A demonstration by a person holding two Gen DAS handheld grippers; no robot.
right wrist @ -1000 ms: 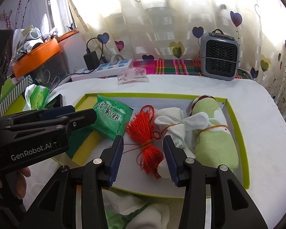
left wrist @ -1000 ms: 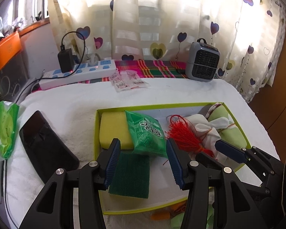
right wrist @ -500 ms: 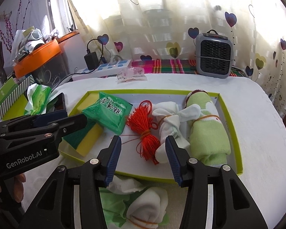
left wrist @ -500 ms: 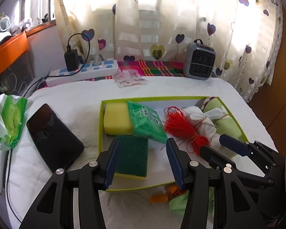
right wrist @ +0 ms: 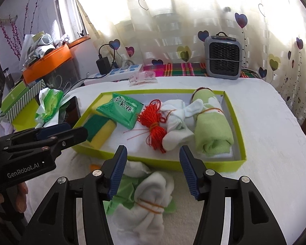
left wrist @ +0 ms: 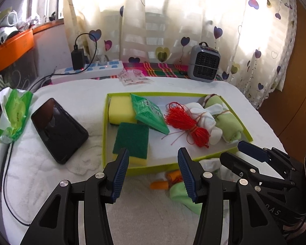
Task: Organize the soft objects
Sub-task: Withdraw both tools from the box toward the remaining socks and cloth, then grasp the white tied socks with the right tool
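A lime-green tray (left wrist: 105,122) (right wrist: 239,130) on the white towel holds a yellow sponge (left wrist: 120,110), a green-topped sponge (left wrist: 131,140) (right wrist: 98,125), a green packet (left wrist: 149,112) (right wrist: 120,109), a red string bundle (left wrist: 185,124) (right wrist: 153,122), a tied white cloth (right wrist: 177,122) and a rolled green towel (right wrist: 213,128). A white and green sock bundle (right wrist: 149,200) (left wrist: 181,194) lies on the towel in front of the tray. My left gripper (left wrist: 153,175) is open and empty before the tray's near edge. My right gripper (right wrist: 152,173) is open and empty just above the sock bundle.
A black phone (left wrist: 58,128) and a green tissue pack (left wrist: 12,118) lie left of the tray. A power strip (left wrist: 91,71), small sachets (left wrist: 132,77) and a grey heater (left wrist: 204,63) stand at the back. An orange shelf (right wrist: 49,63) is at far left.
Both grippers have drawn back from over the tray toward the near side. The sock bundle in front of the tray has come into view under the right gripper. Both stay open.
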